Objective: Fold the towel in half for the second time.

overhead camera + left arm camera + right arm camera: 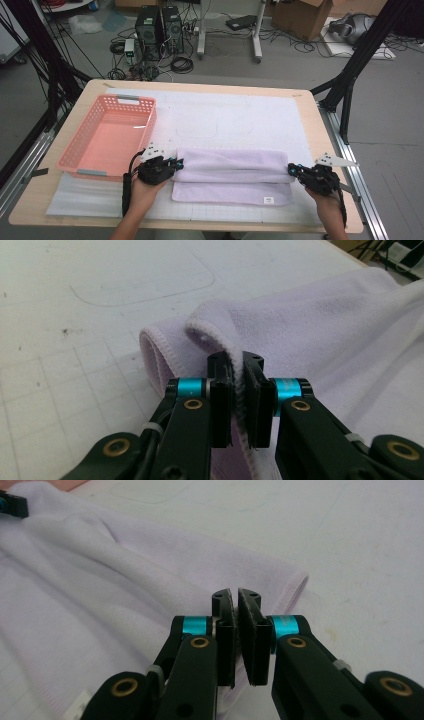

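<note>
A lavender towel (230, 167) lies across the near half of the white mat (225, 115), its far part folded over the near part, which carries a small white label. My left gripper (176, 163) is at the fold's left end. In the left gripper view the jaws (239, 390) stand shut on the towel's (325, 330) stitched hem, which runs between the pads. My right gripper (291, 170) is at the fold's right end. Its jaws (236, 625) are pressed together over the towel's (100, 580) edge, with the cloth barely visible between them.
A pink plastic basket (70, 150) stands on the table's left side, just beyond my left gripper. The wooden table's edge (330, 150) runs close to my right hand. The tip of the left gripper (10, 505) shows at the far end of the towel.
</note>
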A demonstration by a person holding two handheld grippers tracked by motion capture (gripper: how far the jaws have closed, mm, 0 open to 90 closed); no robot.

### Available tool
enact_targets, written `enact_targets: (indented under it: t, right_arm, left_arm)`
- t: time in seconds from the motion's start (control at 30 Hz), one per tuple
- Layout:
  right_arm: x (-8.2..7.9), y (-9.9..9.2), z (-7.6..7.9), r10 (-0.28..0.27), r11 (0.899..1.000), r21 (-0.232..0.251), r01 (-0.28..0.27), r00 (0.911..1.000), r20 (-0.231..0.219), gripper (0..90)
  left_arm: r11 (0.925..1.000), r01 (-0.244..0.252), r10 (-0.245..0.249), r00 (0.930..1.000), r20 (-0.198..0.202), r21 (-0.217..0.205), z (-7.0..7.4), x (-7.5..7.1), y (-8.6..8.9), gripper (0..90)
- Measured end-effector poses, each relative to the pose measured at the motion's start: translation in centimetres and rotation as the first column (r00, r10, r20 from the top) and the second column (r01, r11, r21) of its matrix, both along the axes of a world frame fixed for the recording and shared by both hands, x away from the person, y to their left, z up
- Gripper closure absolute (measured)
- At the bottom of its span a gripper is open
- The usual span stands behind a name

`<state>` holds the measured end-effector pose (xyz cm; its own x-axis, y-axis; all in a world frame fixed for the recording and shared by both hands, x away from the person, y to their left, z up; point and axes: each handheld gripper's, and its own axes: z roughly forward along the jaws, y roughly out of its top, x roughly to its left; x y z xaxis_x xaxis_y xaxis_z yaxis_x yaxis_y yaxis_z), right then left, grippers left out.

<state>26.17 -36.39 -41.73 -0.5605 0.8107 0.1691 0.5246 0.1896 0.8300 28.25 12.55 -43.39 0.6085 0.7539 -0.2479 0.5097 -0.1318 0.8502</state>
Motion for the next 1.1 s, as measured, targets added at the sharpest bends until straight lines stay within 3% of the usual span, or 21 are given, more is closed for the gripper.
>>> enact_targets:
  t: [0.17, 0.2, 0.27, 0.3, 0.43, 0.53, 0.63, 0.73, 0.87, 0.93, 1.03, 1.1]
  right_arm:
    - [-2.1, -0.5, -0.4, 0.035, 0.999, -0.013, -0.035, 0.9992, -0.019, 85.5]
    - [-2.5, -0.5, -0.5, 0.04, 0.999, -0.017, -0.04, 0.9988, -0.027, 85.4]
    - [-3.0, -0.7, -0.6, 0.048, 0.998, -0.029, -0.049, 0.9979, -0.043, 82.8]
    - [-3.1, -0.8, -0.6, 0.041, 0.999, -0.026, -0.042, 0.9984, -0.038, 77.4]
    - [-2.4, -1.5, 0.5, -0.028, 0.998, 0.058, 0.027, 0.9995, 0.012, 65.2]
    - [-0.9, -1.3, 0.8, -0.074, 0.996, 0.042, 0.073, 0.997, 0.025, 62.4]
    - [1.0, -0.8, 0.5, -0.097, 0.995, 0.013, 0.097, 0.9952, 0.013, 59.3]
    - [3.0, -0.3, 0.0, -0.122, 0.992, -0.017, 0.121, 0.992, -0.032, 52.4]
    - [4.9, 0.5, -1.0, -0.121, 0.991, -0.058, 0.117, 0.99, -0.073, 43.9]
    - [5.6, 0.7, -1.5, -0.111, 0.992, -0.078, 0.103, 0.9896, -0.092, 43.8]
    - [6.2, 0.9, -2.3, -0.095, 0.992, -0.101, 0.081, 0.9846, -0.147, 43.4]
    - [6.4, 1.0, -2.6, -0.081, 0.992, -0.105, 0.065, 0.9831, -0.164, 46.3]
  left_arm:
    - [0.9995, 0.023, -0.023, 0.9997, -0.006, -0.02, 0.1, -1.9, 0.7, 79.0]
    - [0.9995, 0.023, -0.023, 0.9997, -0.01, -0.022, 0.1, -2.2, 0.9, 75.2]
    - [0.9998, 0.012, -0.012, 0.9999, -0.001, -0.015, 0.2, -2.6, 1.0, 59.2]
    - [0.9998, 0.008, -0.007, 0.9998, 0.016, -0.016, 0.3, -2.7, 1.0, 52.2]
    - [0.9986, -0.009, 0.013, 0.9973, 0.073, -0.053, 1.3, -2.0, 1.1, 43.3]
    - [0.9977, -0.021, 0.025, 0.9968, 0.076, -0.064, 1.5, -0.8, 1.1, 43.3]
    - [0.9984, -0.037, 0.039, 0.9984, 0.04, -0.043, 1.3, 0.9, 1.0, 43.5]
    - [0.9979, -0.065, 0.065, 0.9979, 0.005, -0.002, 0.9, 2.5, 0.7, 43.2]
    - [0.9914, -0.117, 0.118, 0.9931, -0.002, 0.059, 0.5, 4.0, 0.2, 40.0]
    - [0.9903, -0.118, 0.12, 0.9927, -0.018, 0.073, 0.1, 4.6, 0.0, 40.3]
    - [0.9922, -0.098, 0.105, 0.9899, -0.096, 0.077, -0.8, 5.3, -0.2, 39.9]
    - [0.9924, -0.081, 0.092, 0.9892, -0.114, 0.092, -1.1, 5.5, -0.4, 40.2]
